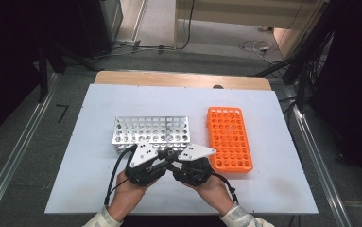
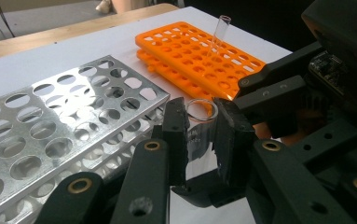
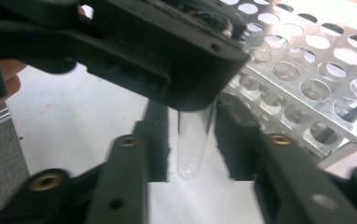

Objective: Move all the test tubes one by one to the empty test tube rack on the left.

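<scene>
A clear glass test tube stands upright between the pads of my left gripper, which is shut on it just below the rim. In the right gripper view the tube's rounded lower end hangs above the white table, between the jaws of my right gripper; these stand open, with a gap on each side of the glass. From above, the left gripper and the right gripper meet tip to tip in front of the metal rack.
An orange plastic rack lies right of the metal one, and one clear tube stands upright in it. The white board covers the table. Both hands rest near its front edge.
</scene>
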Tool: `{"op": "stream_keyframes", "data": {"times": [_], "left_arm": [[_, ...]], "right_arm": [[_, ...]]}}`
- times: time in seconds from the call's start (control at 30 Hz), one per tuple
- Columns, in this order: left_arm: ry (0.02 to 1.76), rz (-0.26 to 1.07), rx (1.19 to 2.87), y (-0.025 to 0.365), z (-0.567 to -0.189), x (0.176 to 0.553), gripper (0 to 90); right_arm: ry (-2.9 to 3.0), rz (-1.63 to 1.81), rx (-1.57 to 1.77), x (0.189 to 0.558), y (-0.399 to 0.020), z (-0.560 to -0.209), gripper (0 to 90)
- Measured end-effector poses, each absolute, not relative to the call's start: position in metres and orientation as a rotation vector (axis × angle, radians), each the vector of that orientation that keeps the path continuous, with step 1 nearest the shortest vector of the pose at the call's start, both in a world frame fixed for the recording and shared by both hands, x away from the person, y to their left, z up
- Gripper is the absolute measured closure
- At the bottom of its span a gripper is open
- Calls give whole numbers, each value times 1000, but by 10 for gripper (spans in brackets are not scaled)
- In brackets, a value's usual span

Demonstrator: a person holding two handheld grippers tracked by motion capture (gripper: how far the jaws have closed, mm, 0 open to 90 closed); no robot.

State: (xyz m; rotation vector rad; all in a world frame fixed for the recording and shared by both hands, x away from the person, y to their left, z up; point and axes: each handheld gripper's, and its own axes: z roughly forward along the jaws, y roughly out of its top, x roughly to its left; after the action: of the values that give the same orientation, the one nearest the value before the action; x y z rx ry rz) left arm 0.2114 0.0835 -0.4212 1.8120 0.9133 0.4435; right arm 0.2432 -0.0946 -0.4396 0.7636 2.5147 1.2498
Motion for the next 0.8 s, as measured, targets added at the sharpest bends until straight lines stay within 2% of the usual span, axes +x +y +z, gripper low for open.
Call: {"op": "stream_keyframes", "data": {"times": [0.23,0.4,0.53,0.8], "left_arm": [[929,442,1803,87,-420,214,751],[946,443,1796,90,-417,216,751],[953,444,1799,92,-416,216,752],[961,470,1787,98,-409,217,751]], "right_arm": [[2490,1261,787,247,-107,-436,432],[2472,1259,824,249,-117,-435,354],[2458,1246,849,251,-127,-436,302],[2411,1229,924,253,-156,-439,284]]}}
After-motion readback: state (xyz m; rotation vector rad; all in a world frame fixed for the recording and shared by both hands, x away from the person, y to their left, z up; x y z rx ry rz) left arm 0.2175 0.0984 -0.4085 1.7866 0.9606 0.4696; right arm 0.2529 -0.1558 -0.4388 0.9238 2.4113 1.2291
